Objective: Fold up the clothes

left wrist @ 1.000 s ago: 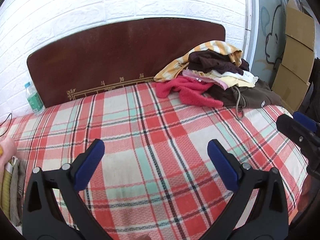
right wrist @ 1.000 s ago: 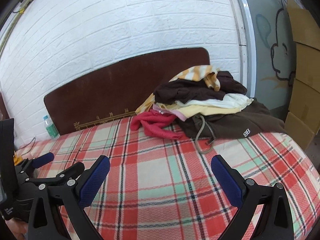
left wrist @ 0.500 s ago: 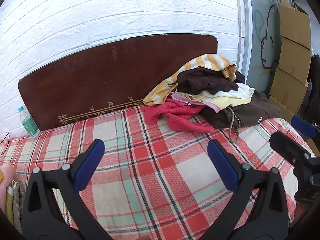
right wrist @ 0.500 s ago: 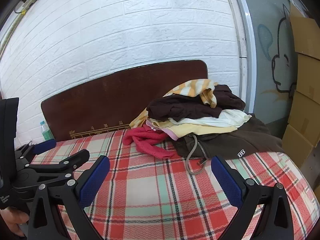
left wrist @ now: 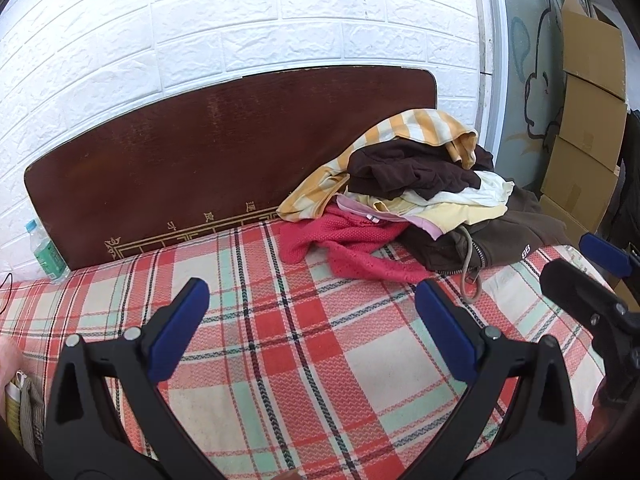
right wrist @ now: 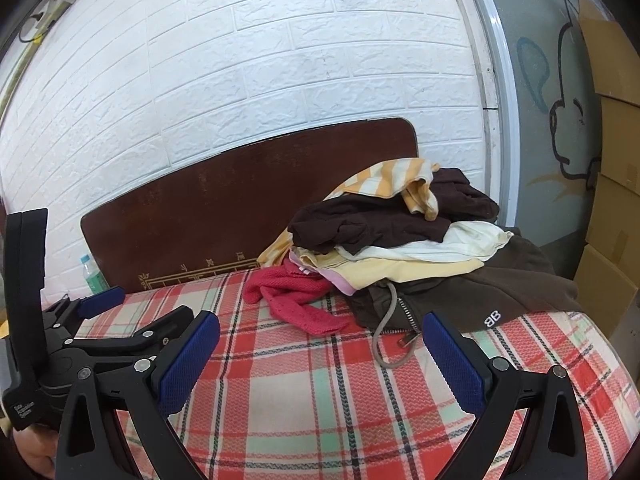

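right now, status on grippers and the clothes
Left hand-held gripper open, empty. Right hand-held gripper open, empty. Clothes pile unfolded by headboard. Plaid bedspread between, nothing blocking.

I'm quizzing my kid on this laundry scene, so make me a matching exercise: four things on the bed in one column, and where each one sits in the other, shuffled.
Things:
1. striped yellow garment
2. red knit garment
3. brown hoodie
4. water bottle

Places:
A. bottom of the pile, zipper and drawstring trailing onto the blanket
B. by the headboard's left end
C. draped over the top of the pile
D. spilling from the pile's left side onto the blanket

Pairs: 1-C, 2-D, 3-A, 4-B
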`<state>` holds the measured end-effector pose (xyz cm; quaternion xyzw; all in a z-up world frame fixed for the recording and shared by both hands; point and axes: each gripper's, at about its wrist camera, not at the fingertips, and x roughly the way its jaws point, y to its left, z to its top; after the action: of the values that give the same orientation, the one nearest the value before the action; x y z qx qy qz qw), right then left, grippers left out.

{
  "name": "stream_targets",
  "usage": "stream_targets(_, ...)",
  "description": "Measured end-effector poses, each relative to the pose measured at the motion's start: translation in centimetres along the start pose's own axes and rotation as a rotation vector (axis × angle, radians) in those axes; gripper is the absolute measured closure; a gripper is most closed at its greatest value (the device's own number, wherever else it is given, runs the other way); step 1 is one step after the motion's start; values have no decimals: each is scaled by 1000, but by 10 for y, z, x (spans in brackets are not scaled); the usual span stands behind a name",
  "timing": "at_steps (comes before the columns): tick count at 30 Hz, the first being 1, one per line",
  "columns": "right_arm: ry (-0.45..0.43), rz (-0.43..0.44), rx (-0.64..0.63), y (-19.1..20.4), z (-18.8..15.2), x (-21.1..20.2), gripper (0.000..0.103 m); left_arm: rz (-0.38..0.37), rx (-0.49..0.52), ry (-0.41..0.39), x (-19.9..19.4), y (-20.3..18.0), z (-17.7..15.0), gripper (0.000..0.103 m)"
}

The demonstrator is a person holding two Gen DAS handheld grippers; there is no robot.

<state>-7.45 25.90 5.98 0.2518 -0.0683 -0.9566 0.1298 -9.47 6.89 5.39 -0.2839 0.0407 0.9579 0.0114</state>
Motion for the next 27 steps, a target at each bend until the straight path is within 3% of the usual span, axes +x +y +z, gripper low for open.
stream_targets(8,-22,42,-8,-3,6,8,0,6,1,5,15,-4,7,0)
stream_targets(14,60,96,-2,-10,12,29,0,17,-3,27,32,-1,9,0)
stream_targets(20,44,-15,52,-46,53,71,0,11,-31,24,56,5,32,0)
stream_targets(27,110,-156,145,-103,109,156,0,26,-80,34,90,15,58,0)
